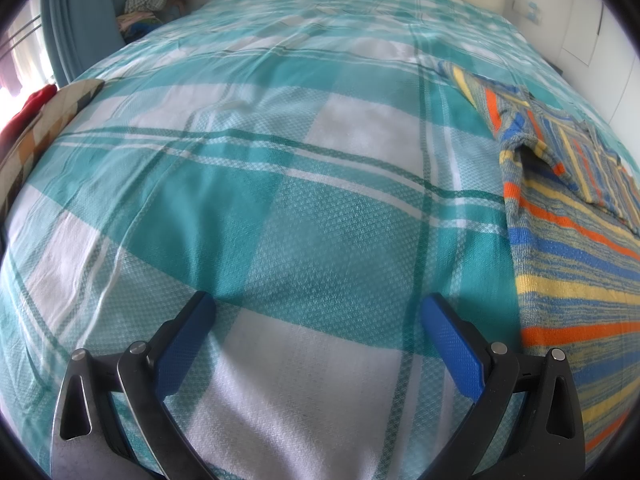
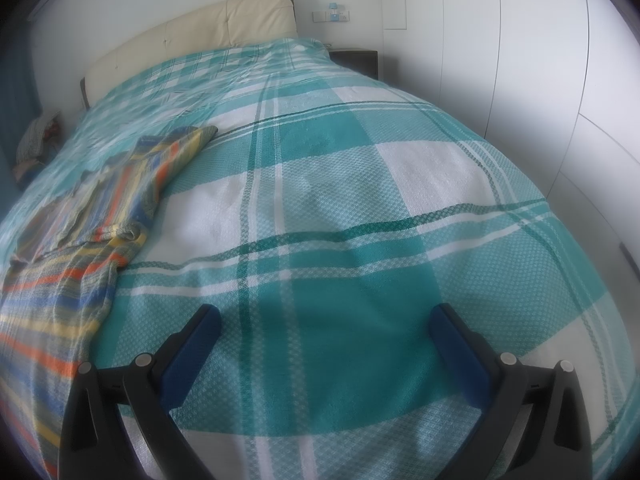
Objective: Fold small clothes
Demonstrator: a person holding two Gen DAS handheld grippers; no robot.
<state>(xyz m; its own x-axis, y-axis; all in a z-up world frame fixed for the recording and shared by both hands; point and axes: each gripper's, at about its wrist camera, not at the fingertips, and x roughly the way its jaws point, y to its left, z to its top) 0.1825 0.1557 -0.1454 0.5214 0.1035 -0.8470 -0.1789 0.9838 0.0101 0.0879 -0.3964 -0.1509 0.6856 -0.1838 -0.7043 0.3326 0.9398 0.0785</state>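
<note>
My left claw (image 1: 318,308) and right claw (image 2: 324,320) both hung spread wide and empty over the checked bedspread (image 1: 280,208). The striped garment (image 1: 572,248) lay between them, partly doubled over, reaching the bed's near edge. It looked a soft, light, floppy knit, so I judged its corners and hem the best places to pinch.

Both wrist cams are hovering low over the bed (image 1: 280,200), facing the far headboard (image 2: 200,28); left cam is catching the striped garment (image 1: 568,240) on its right, right cam on its left.
</note>
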